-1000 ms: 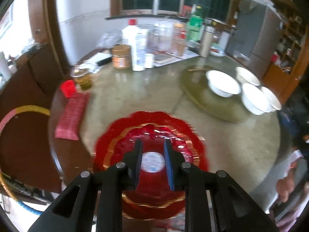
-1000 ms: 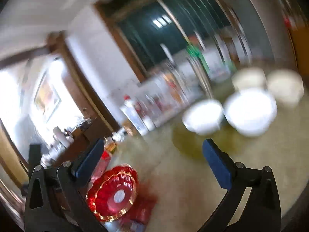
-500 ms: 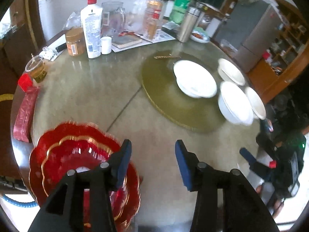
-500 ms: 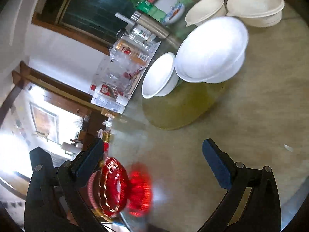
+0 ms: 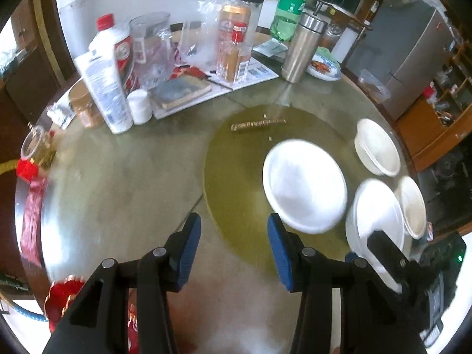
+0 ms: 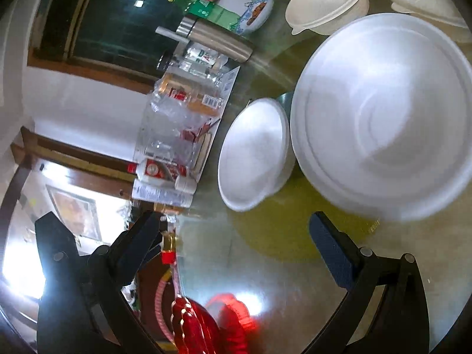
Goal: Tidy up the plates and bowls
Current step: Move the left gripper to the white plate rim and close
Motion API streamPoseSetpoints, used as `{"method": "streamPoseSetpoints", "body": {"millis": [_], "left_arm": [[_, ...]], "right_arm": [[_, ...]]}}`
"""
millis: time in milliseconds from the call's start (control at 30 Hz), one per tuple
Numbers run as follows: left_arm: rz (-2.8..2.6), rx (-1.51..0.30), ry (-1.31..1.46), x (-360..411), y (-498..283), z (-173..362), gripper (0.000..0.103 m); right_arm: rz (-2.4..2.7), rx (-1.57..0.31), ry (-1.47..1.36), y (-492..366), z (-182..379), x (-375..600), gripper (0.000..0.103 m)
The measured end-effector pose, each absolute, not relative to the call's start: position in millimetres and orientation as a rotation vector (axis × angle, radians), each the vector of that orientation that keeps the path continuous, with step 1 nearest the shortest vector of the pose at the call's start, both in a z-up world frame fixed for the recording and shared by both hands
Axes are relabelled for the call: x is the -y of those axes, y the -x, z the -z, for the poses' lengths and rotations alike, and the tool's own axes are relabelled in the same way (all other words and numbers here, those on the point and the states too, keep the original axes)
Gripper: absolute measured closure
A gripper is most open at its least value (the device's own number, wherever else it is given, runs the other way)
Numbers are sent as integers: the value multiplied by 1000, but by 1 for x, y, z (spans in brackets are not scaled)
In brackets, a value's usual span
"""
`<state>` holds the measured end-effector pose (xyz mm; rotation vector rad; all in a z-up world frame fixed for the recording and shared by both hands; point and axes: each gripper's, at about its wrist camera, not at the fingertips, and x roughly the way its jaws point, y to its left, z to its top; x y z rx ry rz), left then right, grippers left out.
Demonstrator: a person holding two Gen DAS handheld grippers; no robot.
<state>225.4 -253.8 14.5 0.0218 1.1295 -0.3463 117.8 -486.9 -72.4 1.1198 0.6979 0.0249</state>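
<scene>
Both hand-held grippers were released and empty: left hand-held gripper (image 5: 233,243), right hand-held gripper (image 6: 236,236). Red plates (image 5: 60,296) sat stacked at the desk's (image 5: 132,177) near-left edge. Four white bowls (image 5: 303,183) sat loose toward the right edge. Judged step: gathering bowls. Next move: right closes on the nearest bowl's (image 6: 380,118) rim, to nest it.

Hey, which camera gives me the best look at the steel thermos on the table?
The left wrist view: the steel thermos stands upright and whole at the table's far side, beside the green bottle. In the right wrist view it appears tipped sideways by the camera's roll, smaller, though unblocked.
</scene>
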Motion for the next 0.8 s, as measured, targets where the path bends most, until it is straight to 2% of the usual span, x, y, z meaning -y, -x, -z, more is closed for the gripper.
{"method": "streamPoseSetpoints", "body": {"millis": [433, 700, 800], "left_arm": [[336, -1233, -48, 300, -290, 43, 56], [368, -1250, -61, 315, -297, 51, 56], [387, -1268, -50, 316, -298, 54, 56]], "right_arm": [[0, -805, -1119, -162, 96, 496, 0], [44, -834, -1086, -173, 104, 495, 0], [44, -837, -1095, -175, 107, 495, 8]]}}
